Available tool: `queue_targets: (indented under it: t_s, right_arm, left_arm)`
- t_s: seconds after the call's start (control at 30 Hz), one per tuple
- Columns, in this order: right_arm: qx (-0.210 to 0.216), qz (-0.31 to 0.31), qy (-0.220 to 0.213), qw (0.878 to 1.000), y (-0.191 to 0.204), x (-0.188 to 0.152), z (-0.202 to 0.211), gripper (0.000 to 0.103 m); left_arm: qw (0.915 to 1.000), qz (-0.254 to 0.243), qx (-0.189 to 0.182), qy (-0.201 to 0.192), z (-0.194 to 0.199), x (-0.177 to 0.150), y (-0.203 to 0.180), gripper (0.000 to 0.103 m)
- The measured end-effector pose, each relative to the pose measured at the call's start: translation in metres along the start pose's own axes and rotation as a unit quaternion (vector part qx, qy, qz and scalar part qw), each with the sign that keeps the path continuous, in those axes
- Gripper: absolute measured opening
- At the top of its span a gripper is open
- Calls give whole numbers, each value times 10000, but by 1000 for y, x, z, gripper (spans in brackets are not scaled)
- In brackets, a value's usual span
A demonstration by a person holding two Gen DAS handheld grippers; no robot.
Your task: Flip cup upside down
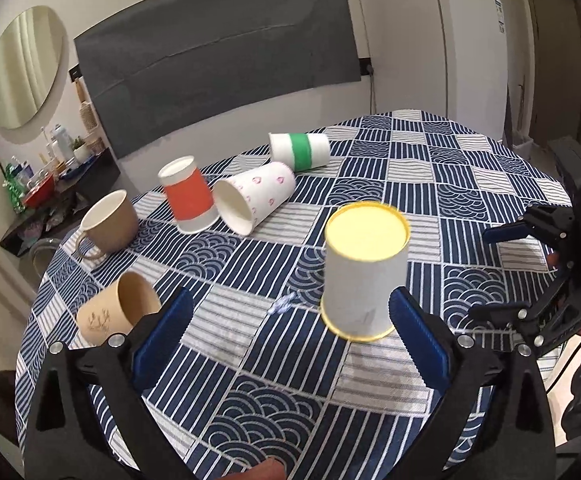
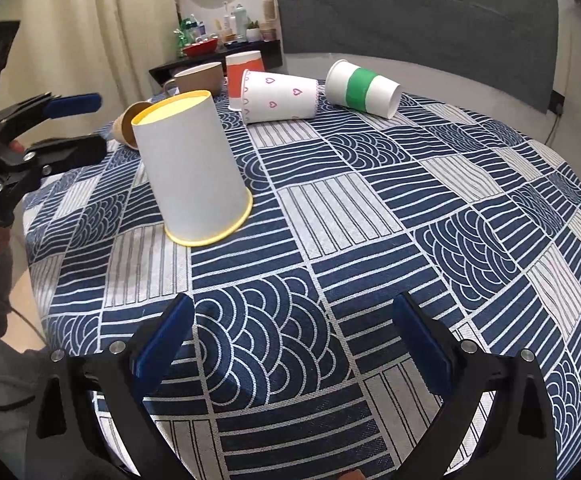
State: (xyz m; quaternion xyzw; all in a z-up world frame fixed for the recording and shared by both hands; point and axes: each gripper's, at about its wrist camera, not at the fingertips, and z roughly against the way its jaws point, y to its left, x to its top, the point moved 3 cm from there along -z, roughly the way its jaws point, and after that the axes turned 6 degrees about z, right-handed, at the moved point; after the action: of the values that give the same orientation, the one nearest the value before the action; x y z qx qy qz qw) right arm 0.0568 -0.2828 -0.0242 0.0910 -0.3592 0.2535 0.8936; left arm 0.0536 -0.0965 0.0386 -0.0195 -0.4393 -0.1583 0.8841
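Note:
A white paper cup with yellow rims (image 1: 364,276) stands upside down on the blue patterned tablecloth (image 1: 274,364); it also shows in the right wrist view (image 2: 192,172). My left gripper (image 1: 290,328) is open and empty, the cup just ahead of its right finger, not touching. My right gripper (image 2: 292,340) is open and empty over bare cloth, well short of the cup. Each gripper appears in the other's view, the right one (image 1: 502,272) and the left one (image 2: 78,124).
An orange cup (image 1: 188,196) stands upside down. A heart-print cup (image 1: 252,198), a green-banded cup (image 1: 300,151) and a tan paper cup (image 1: 118,312) lie on their sides. A brown mug (image 1: 108,224) sits near the table's left edge. A cluttered shelf (image 1: 50,184) is beyond.

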Motion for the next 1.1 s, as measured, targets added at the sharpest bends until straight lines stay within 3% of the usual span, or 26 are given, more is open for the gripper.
queue_targets:
  t_s: [0.17, 0.57, 0.7, 1.1]
  right_arm:
    - [-213, -74, 25, 9997, 0, 0, -1, 95]
    - [-1055, 200, -3, 9942, 13, 0, 4, 95]
    - [-977, 132, -77, 9951, 15, 3, 3, 95]
    - [-709, 8, -435, 9965, 29, 14, 4, 95]
  left_arm:
    - [9992, 241, 327, 8, -6, -20, 17, 97]
    - [9980, 507, 361, 68, -30, -47, 34, 97]
    - [9978, 591, 271, -81, -27, -47, 36, 97]
    - [9966, 788, 221, 32, -29, -49, 40, 97]
